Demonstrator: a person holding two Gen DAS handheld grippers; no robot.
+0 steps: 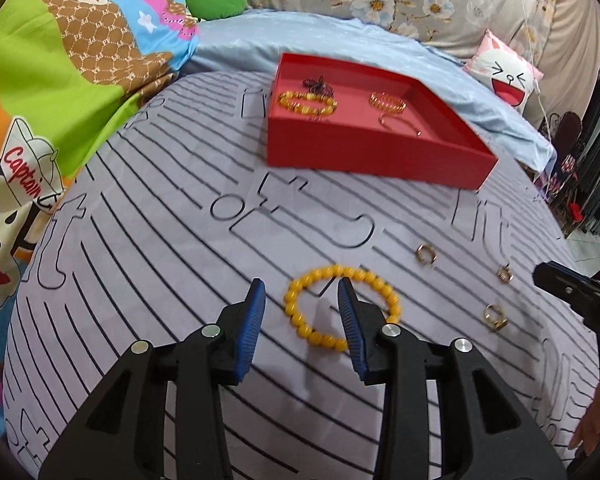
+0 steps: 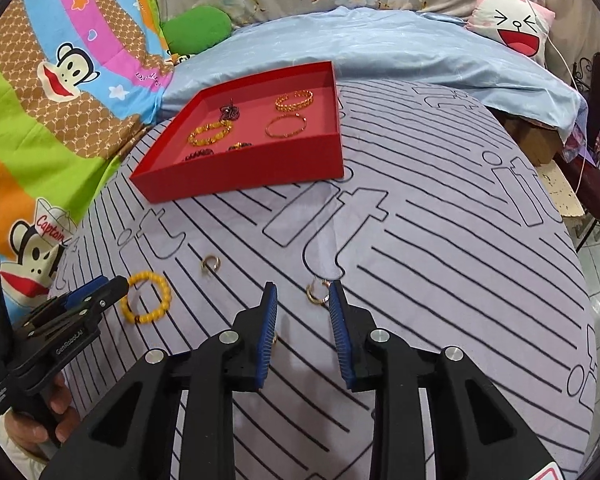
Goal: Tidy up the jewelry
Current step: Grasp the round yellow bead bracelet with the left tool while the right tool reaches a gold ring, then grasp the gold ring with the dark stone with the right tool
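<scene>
Yellow beads form the bracelet [image 1: 342,308] lying flat on the striped grey bedsheet [image 1: 160,240]. The left gripper [image 1: 302,290] hangs over it with jaws parted and nothing gripped: its right-hand finger stands over the inside of the loop, its left-hand finger outside the ring on bare sheet, so the near-left arc of beads lies between the two pads. Whether the tips touch the beads I cannot tell from this angle.

The right gripper [image 2: 303,294] is likewise released and empty. A gold ring [image 2: 317,294] lies on the sheet just beyond its tips, in line with the gap and nearer the right-hand finger. A second gold ring [image 2: 211,263] sits farther left, between that one and the bracelet; a third [image 1: 495,317] shows in the left wrist view, near the right gripper's black tip.

The red tray [image 2: 240,172] rests well apart at the far side of the sheet. It already holds a yellow bead bracelet [image 2: 209,135], two gold bangles [image 2: 294,101], and dark beaded pieces [image 2: 230,112].
</scene>
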